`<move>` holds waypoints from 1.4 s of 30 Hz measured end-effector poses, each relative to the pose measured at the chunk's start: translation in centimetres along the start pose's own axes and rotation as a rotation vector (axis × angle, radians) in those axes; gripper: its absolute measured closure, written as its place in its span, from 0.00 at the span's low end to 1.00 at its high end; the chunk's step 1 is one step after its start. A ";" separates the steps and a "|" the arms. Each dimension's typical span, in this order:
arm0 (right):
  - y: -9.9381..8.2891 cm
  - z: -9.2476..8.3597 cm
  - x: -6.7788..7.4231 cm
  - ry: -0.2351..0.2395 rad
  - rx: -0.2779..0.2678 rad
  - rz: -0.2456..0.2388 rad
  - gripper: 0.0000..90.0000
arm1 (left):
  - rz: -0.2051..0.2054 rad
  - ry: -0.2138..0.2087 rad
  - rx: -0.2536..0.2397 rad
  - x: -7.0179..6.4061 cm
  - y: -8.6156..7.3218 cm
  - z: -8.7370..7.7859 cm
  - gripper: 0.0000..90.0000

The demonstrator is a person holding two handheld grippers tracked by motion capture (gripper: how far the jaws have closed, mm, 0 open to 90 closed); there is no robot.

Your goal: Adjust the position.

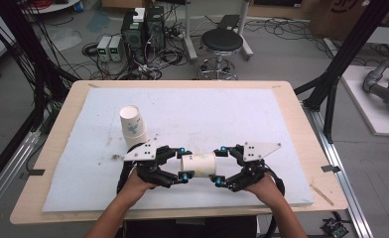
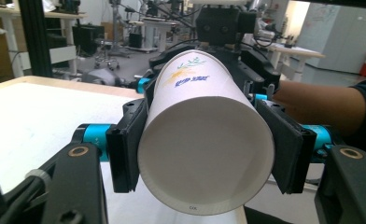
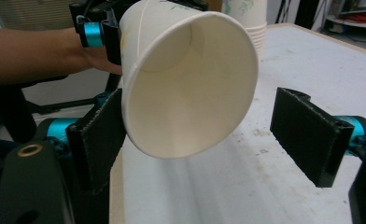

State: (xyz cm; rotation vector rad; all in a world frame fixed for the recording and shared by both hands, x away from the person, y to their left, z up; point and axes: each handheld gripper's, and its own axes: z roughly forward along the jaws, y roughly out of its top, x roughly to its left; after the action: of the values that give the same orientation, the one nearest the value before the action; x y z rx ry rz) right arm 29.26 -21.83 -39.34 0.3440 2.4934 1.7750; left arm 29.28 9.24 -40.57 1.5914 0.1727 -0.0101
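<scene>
The stack of cups [image 3: 246, 18] is cut off by the top edge, largely hidden behind the held cup [image 3: 190, 79].

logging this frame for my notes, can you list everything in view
paper cup: one, white with a small print, lying sideways above the mat between the two grippers
stack of paper cups: one, white, upside down on the mat's left part
mat: one, white, covering the table top
table: one, light wood, centre
stool: one, black seat, on the floor behind the table
left gripper: one, black with blue, shut on the cup's base end
right gripper: one, black with blue, jaws open around the cup's mouth
</scene>
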 end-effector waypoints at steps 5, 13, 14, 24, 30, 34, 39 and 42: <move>-0.1 0.2 0.0 0.031 -0.005 0.001 0.21 | 0.001 -0.020 0.002 0.0 0.0 0.2 0.41; -0.1 0.3 0.0 0.099 -0.038 -0.015 0.31 | -0.001 -0.047 -0.023 0.0 0.0 0.3 0.41; -0.1 0.3 0.1 0.102 -0.046 -0.013 0.31 | -0.001 -0.054 -0.034 -0.1 0.0 0.3 0.41; 0.0 0.0 0.1 0.113 -0.065 -0.020 0.37 | -0.006 -0.060 -0.054 0.0 -0.2 0.3 0.41; 0.1 -0.1 -0.1 0.112 -0.035 -0.002 0.38 | -0.029 0.008 0.025 -0.2 -0.1 0.7 0.17; 0.3 -0.4 -0.2 0.107 -0.001 0.018 0.38 | -0.021 0.024 0.065 -0.3 0.2 0.6 0.16; 0.9 -0.5 -0.4 0.079 0.074 0.021 0.38 | 0.016 0.049 0.147 -0.2 1.3 0.3 0.16; 1.4 -0.5 -0.5 0.072 0.106 0.015 0.38 | 0.020 0.052 0.172 -0.2 1.6 0.2 0.16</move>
State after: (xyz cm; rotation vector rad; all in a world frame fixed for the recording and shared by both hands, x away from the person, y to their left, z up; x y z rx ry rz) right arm 29.84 -21.93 -37.90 0.3102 2.6483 1.6939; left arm 29.31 8.98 -39.00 1.7662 0.2008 0.0335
